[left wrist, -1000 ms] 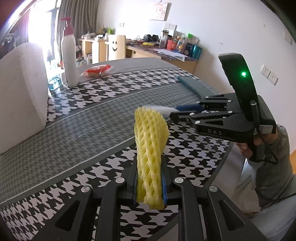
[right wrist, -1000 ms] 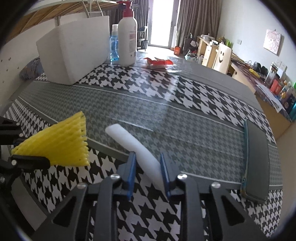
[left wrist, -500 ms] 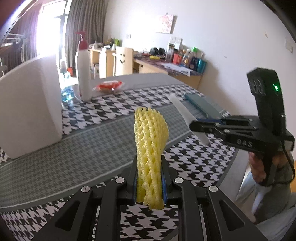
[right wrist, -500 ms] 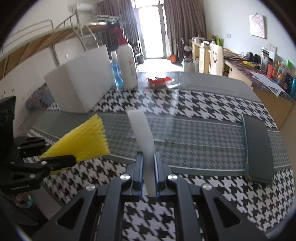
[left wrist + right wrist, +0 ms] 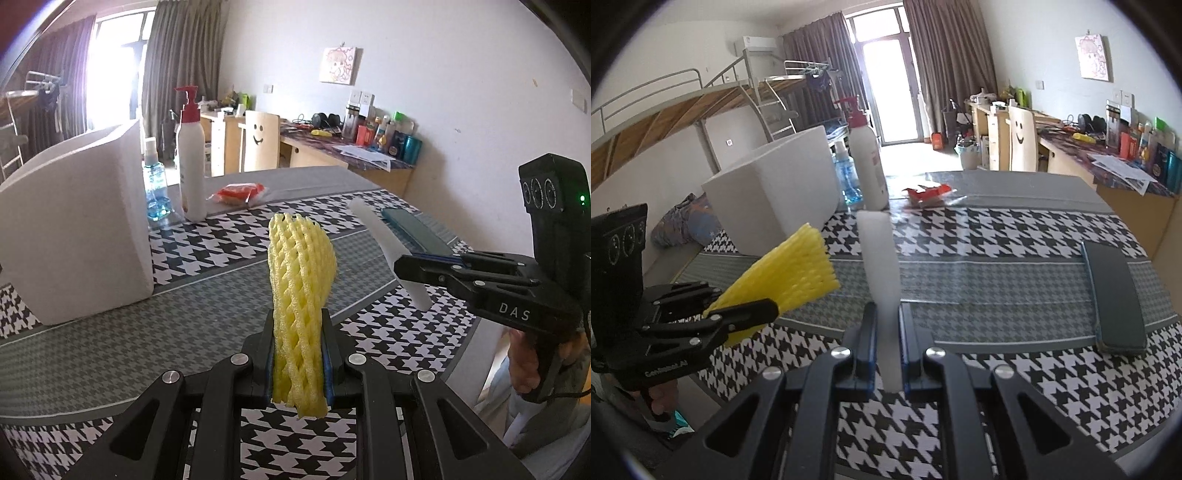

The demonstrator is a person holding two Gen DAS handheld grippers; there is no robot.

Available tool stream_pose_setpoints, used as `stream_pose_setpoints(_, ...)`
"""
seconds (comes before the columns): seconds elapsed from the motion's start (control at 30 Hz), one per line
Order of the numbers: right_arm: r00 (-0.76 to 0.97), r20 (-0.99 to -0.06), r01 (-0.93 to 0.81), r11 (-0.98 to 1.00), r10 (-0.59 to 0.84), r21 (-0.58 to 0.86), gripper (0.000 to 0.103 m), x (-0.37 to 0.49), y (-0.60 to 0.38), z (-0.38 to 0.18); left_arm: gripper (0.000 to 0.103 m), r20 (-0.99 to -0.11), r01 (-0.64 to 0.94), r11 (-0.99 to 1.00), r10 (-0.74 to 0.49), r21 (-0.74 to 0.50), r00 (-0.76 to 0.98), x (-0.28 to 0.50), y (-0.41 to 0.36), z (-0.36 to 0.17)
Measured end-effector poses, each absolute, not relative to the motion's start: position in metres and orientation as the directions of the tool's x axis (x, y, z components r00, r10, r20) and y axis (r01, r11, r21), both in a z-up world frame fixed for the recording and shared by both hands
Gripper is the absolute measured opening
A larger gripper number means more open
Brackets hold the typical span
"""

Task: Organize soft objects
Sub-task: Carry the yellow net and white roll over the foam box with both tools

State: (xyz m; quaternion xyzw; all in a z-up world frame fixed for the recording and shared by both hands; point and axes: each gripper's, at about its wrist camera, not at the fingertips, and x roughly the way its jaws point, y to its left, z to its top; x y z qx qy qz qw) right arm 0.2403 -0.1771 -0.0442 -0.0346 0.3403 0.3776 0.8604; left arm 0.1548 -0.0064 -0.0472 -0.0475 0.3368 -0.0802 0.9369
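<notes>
Both claws raised, right claw (image 5: 887, 343) gripping foam strip (image 5: 879, 258).

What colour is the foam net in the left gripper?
Yellow foam net; clearest in the left wrist view.

Setting: a lived-in dormitory-style bedroom. Indicators: a metal loft bed (image 5: 713, 96) with ladder, full-length curtains (image 5: 945, 62) at a balcony door, a wall air conditioner (image 5: 755, 45), a cluttered wooden desk (image 5: 1108, 162), a chair with a smiley-face back (image 5: 261, 142), and a work surface (image 5: 1015, 229) under a houndstooth cover
</notes>
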Motion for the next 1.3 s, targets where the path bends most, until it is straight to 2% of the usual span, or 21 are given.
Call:
stream_pose_setpoints(0.93,0.547,-0.528,-0.642,0.731,0.649,0.232,0.013,0.232,-0.163,-0.013,0.02,-0.545,0.09,0.992,-0.124,-0.089,0.829,0.147,0.015,-0.003)
stream_pose_setpoints(1.3,0.601,-0.492,-0.631,0.752,0.63,0.192,0.013,0.236,-0.149,0.009,0.02,-0.515,0.075,0.994,-0.104,-0.077,0.851,0.156,0.023,0.017)
